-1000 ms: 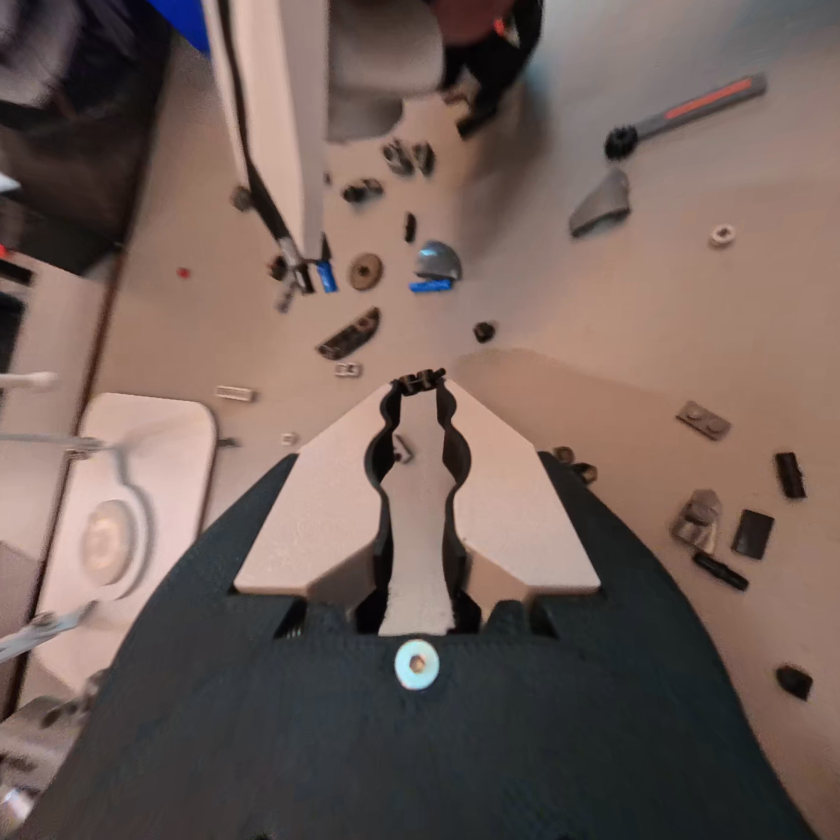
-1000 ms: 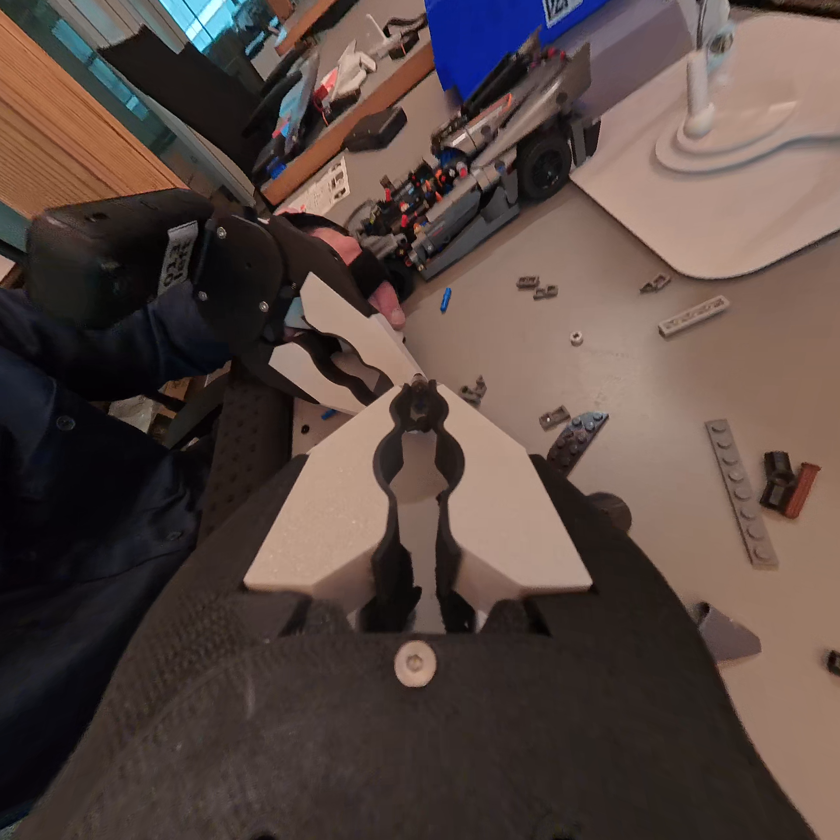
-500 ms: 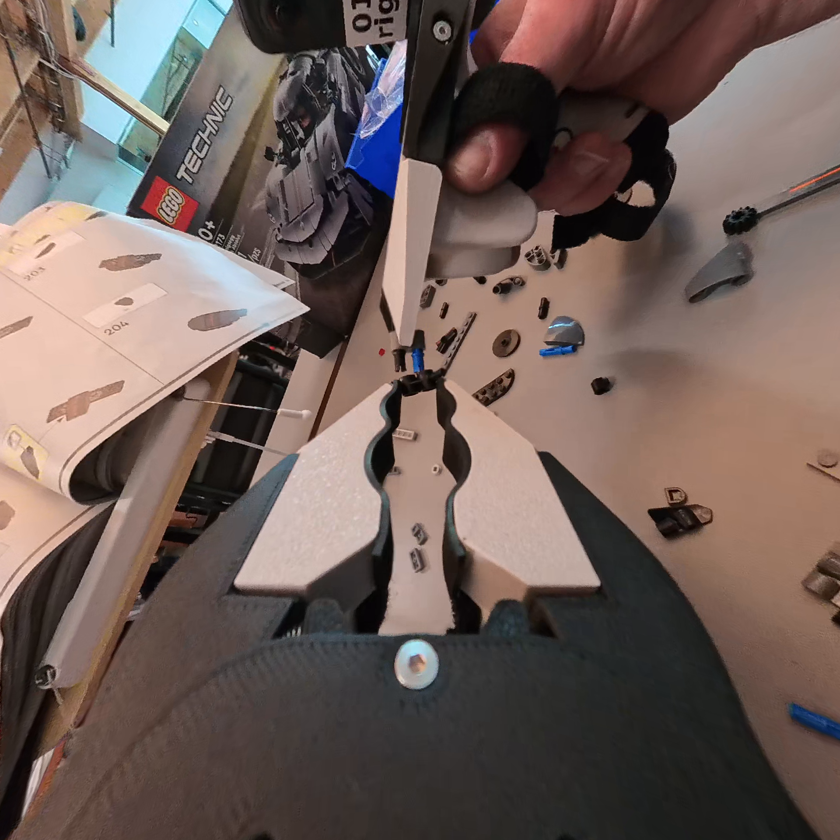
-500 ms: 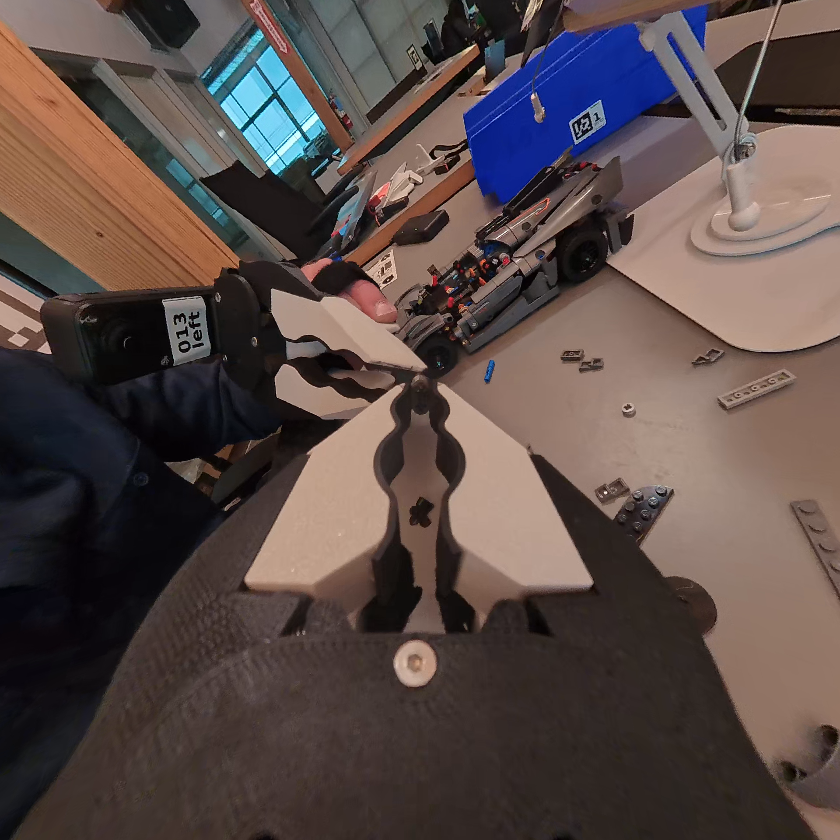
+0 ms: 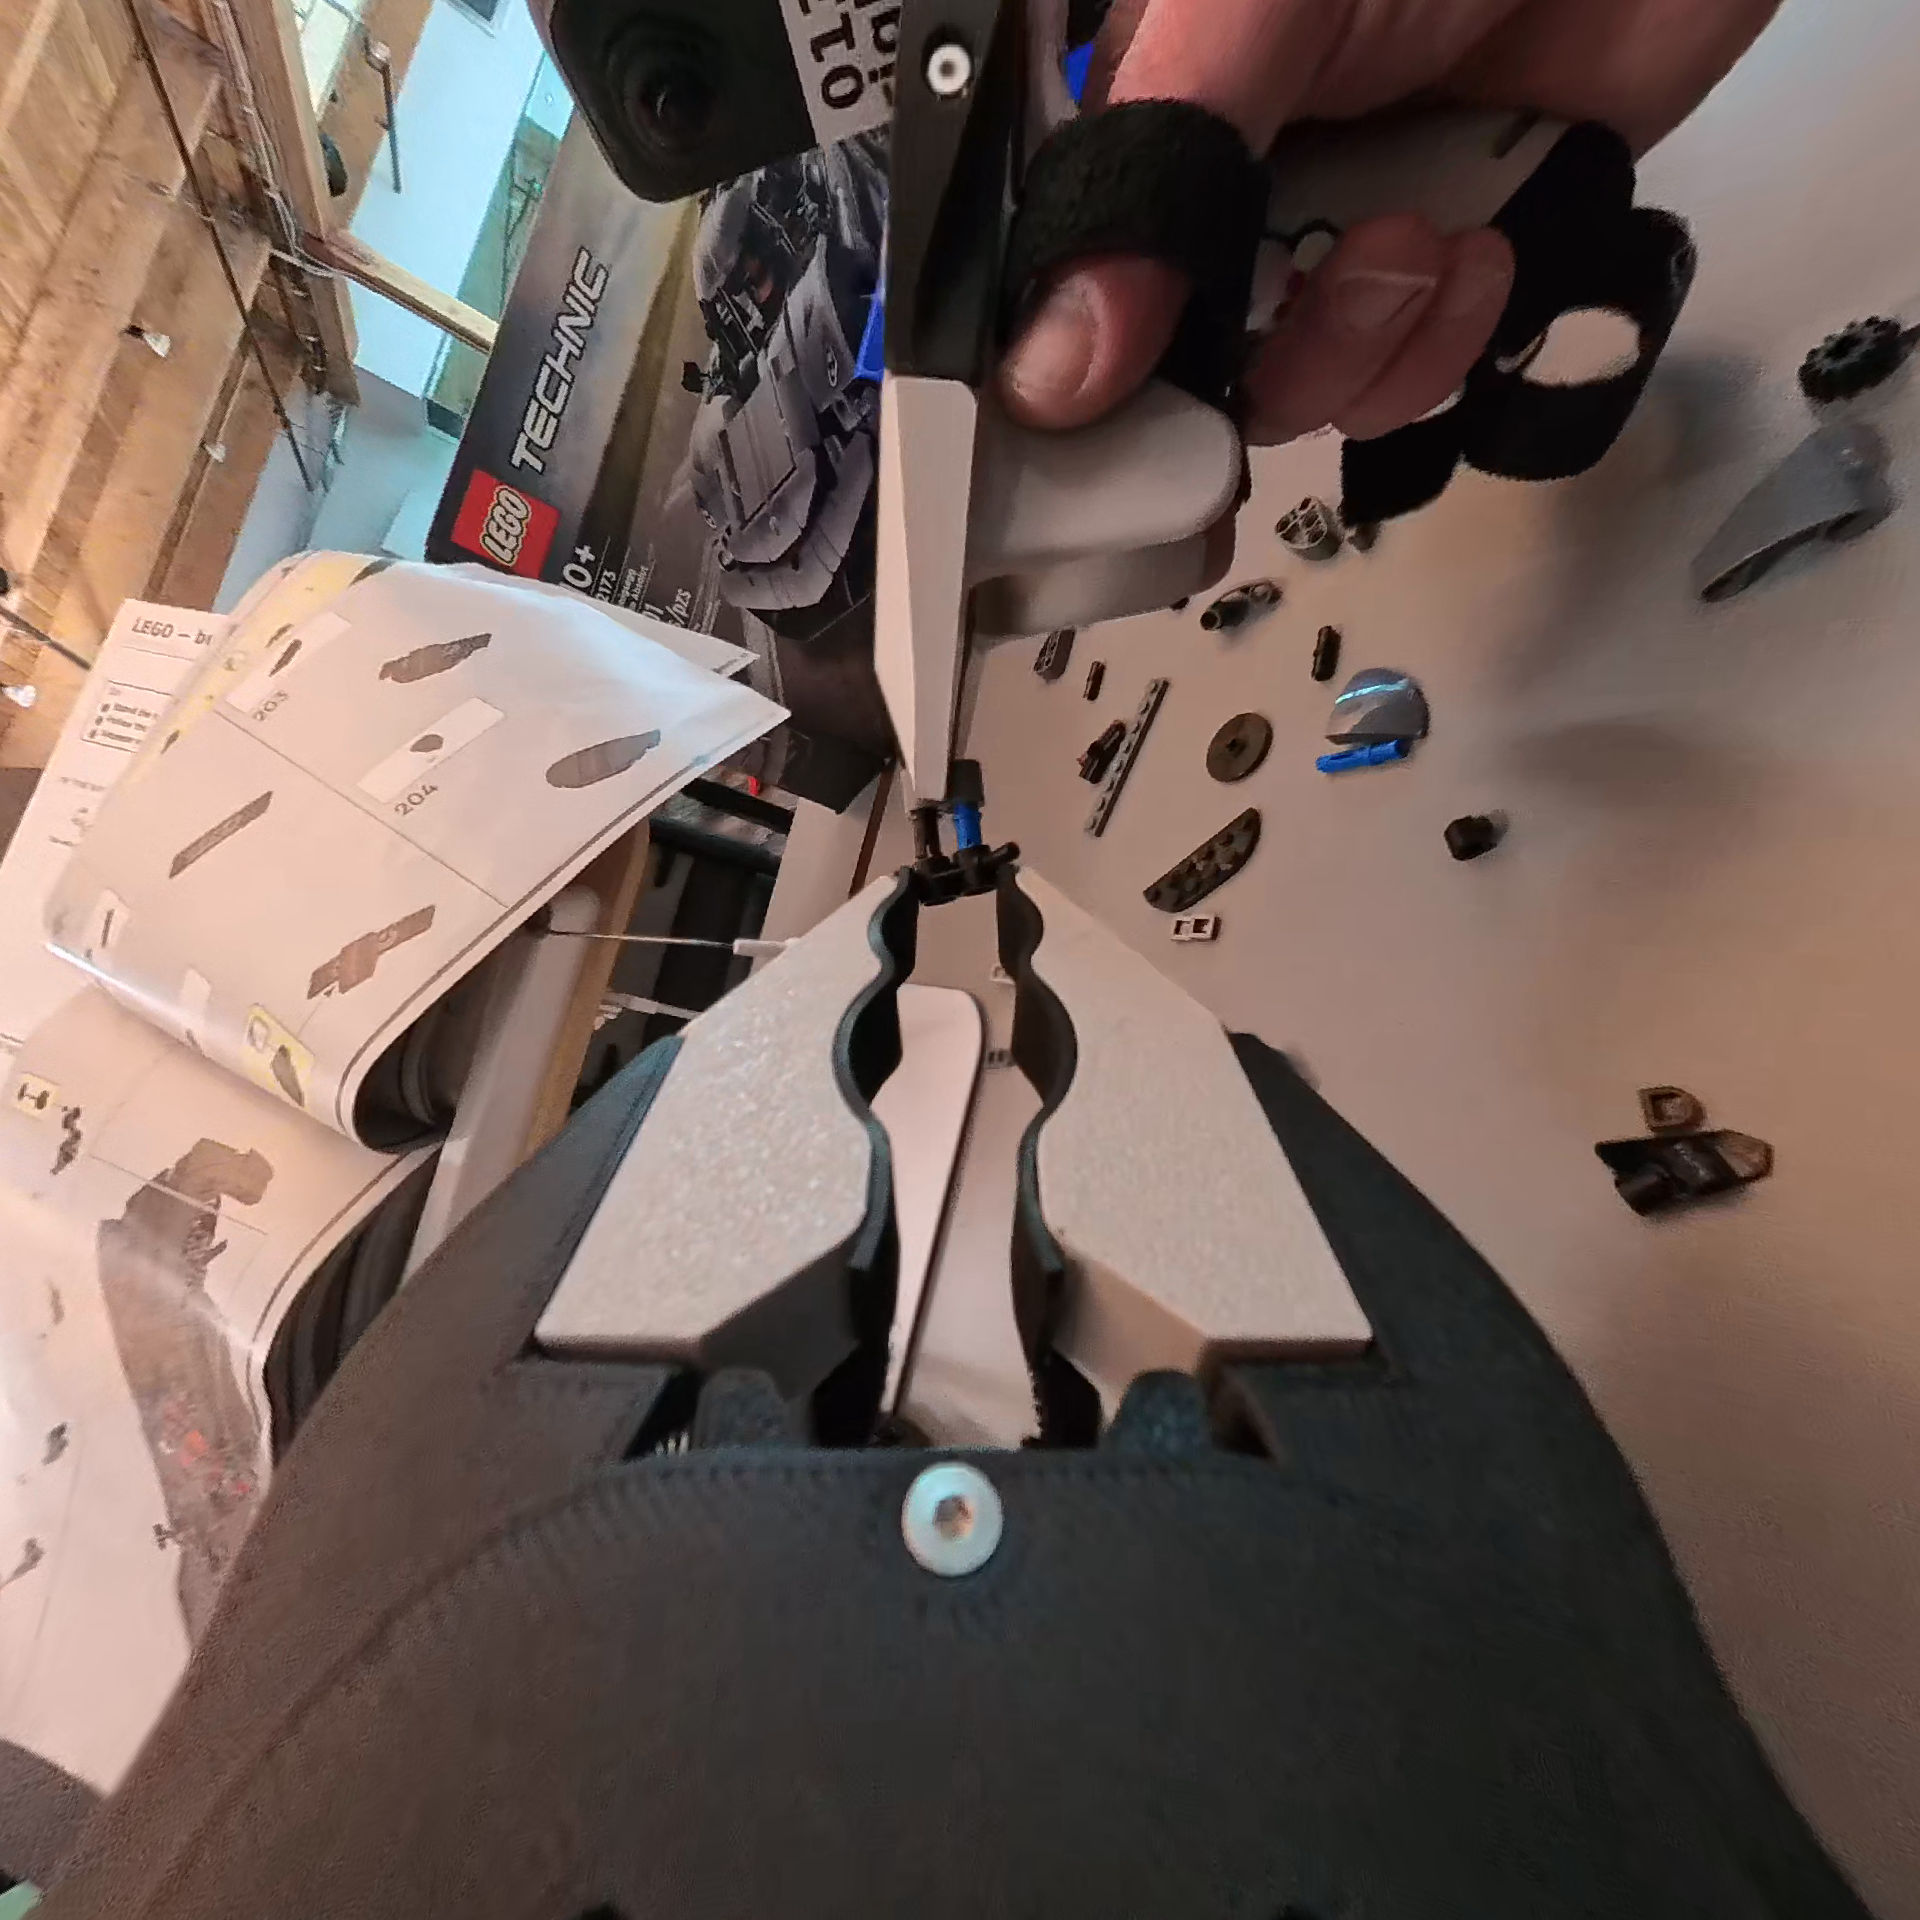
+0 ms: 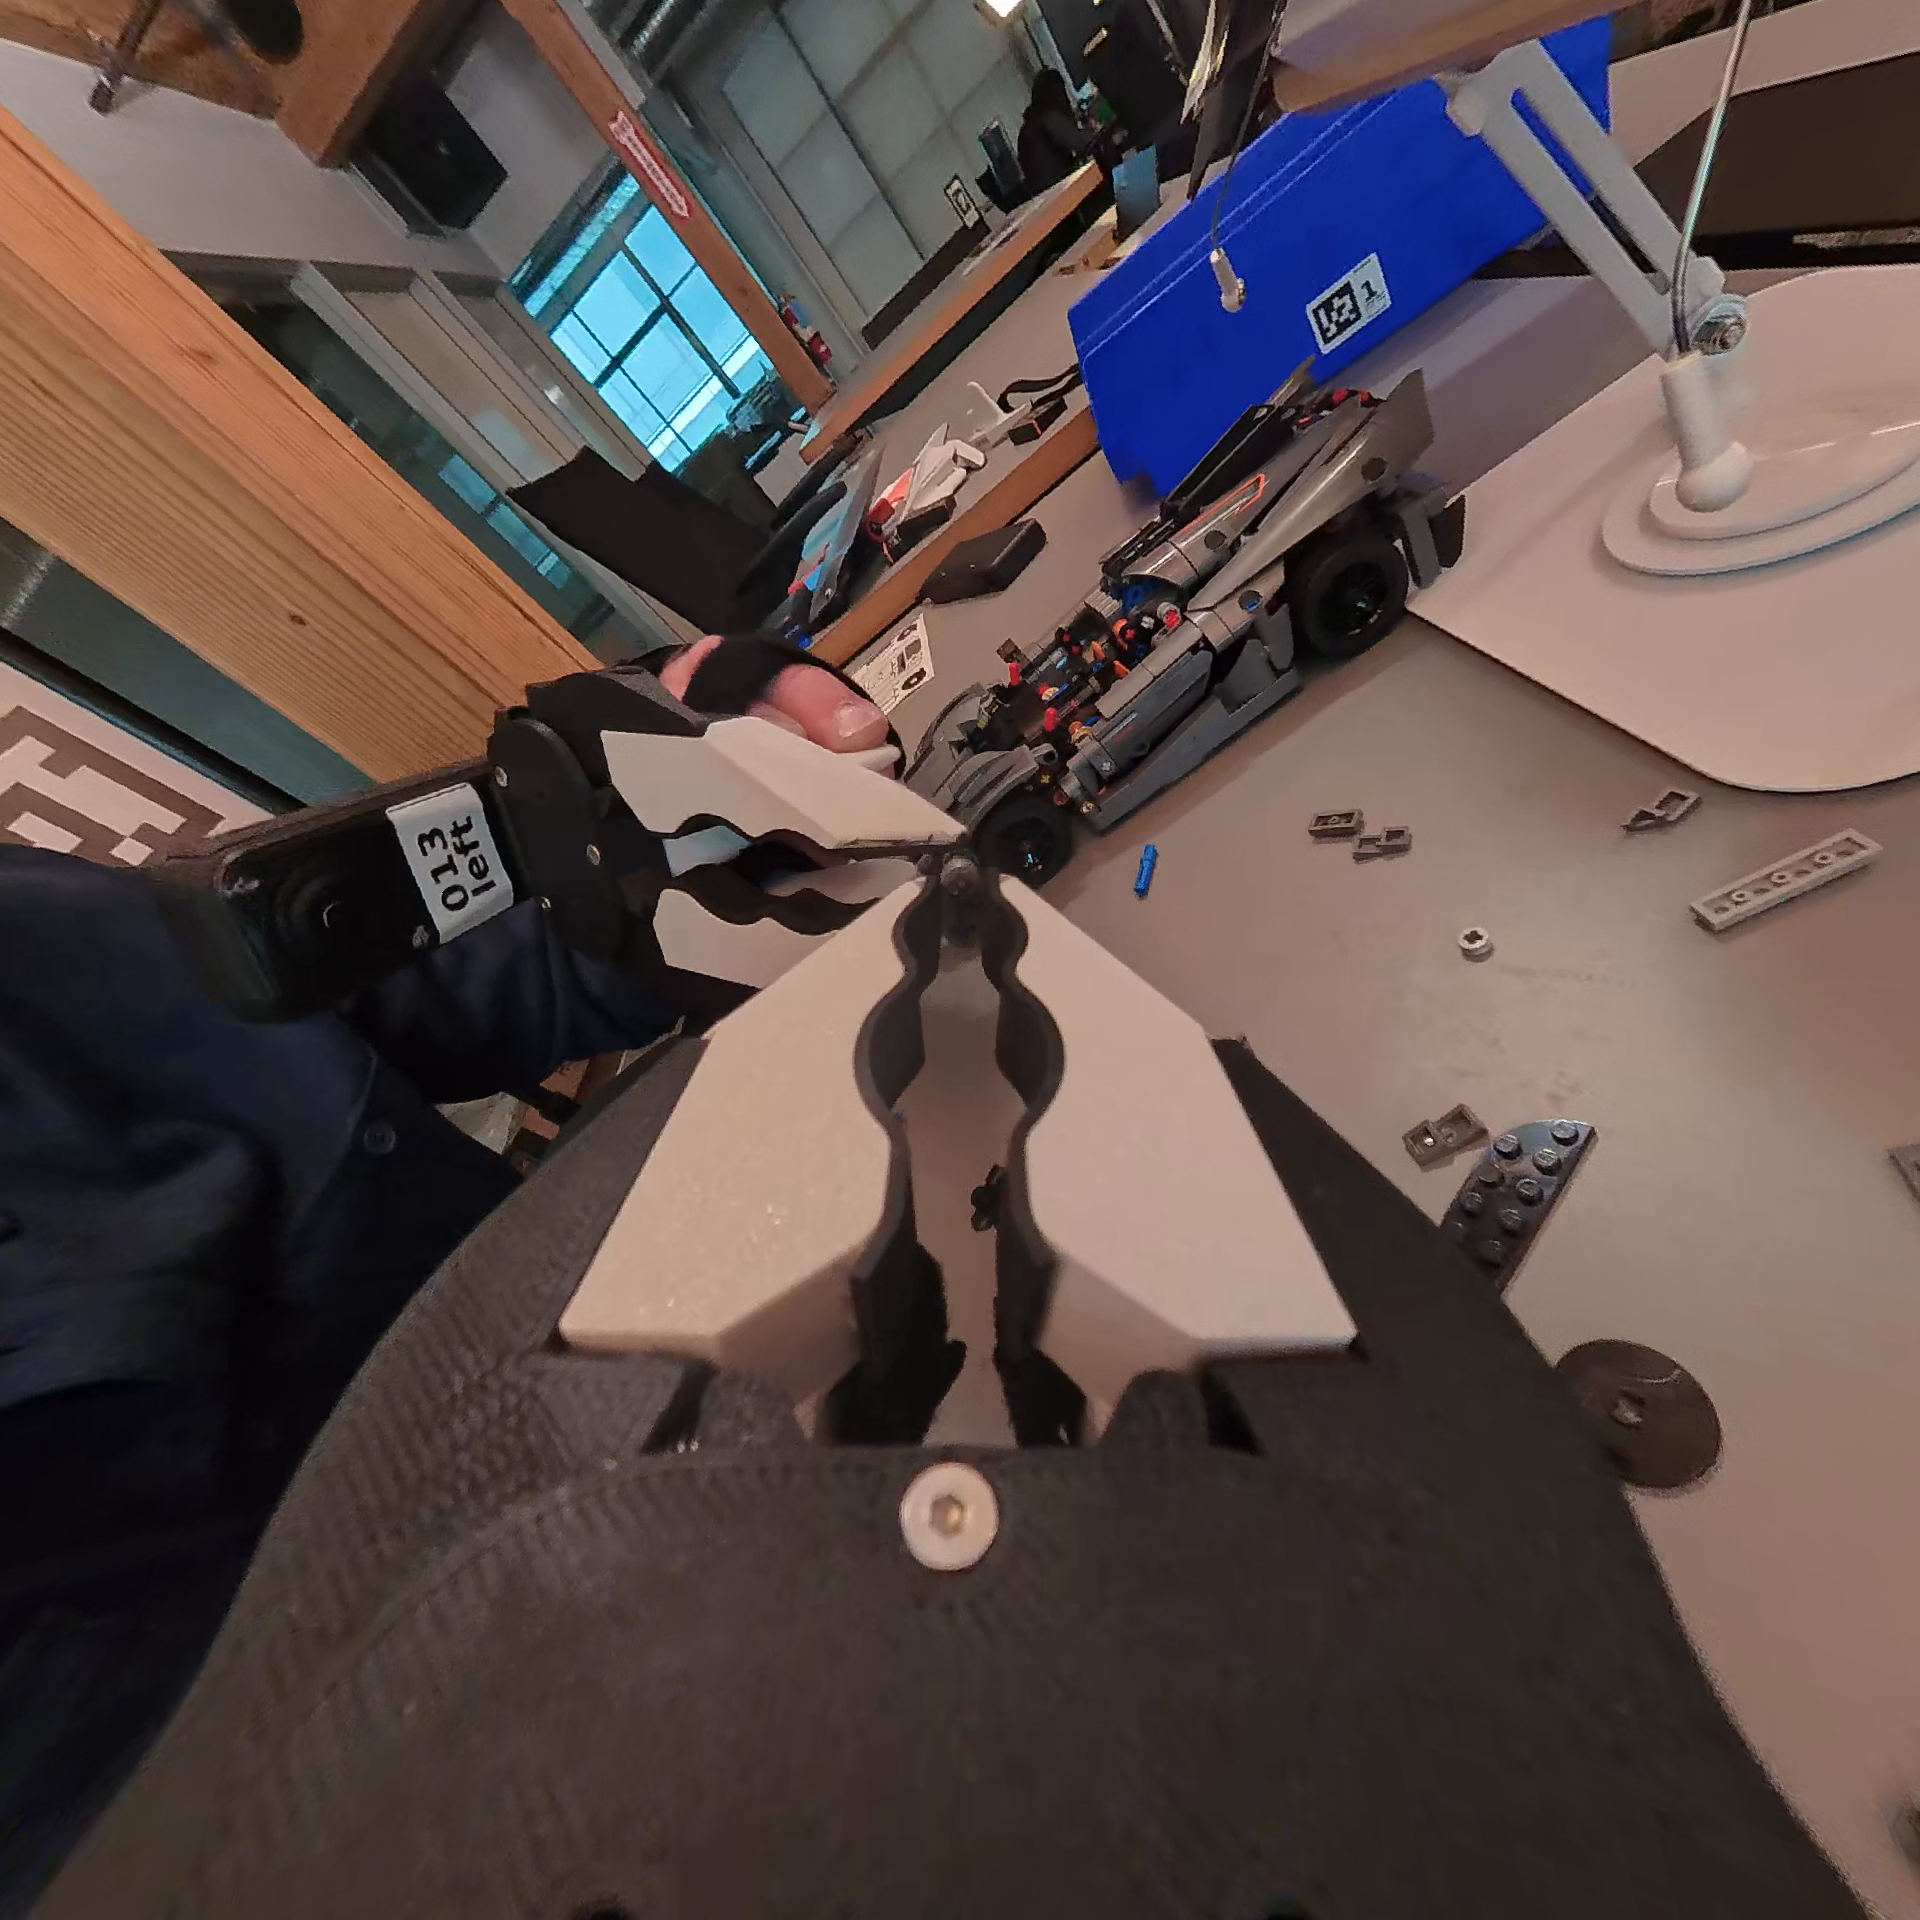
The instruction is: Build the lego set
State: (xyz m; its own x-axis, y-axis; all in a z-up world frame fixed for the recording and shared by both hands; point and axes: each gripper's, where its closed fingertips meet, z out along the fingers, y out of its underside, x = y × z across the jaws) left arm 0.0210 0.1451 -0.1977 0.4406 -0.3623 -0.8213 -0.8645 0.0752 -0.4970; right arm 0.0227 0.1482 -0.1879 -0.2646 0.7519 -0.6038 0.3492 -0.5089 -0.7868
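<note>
While both grippers meet tip to tip, left gripper [image 5: 954,881] pinches a black connector [image 5: 961,858].

Grey table [image 6: 1558,1039]: loose bricks [image 6: 1782,878], model car [image 6: 1195,644], lamp base [image 6: 1766,623].

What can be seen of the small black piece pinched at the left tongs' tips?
The small black plastic connector piece is thin, with stubs jutting out sideways, lying crosswise between the left tongs, which are shut on it above the table. A short blue-and-black pin, held by the right tongs, meets it from above. Finer detail is too small to tell.
</note>
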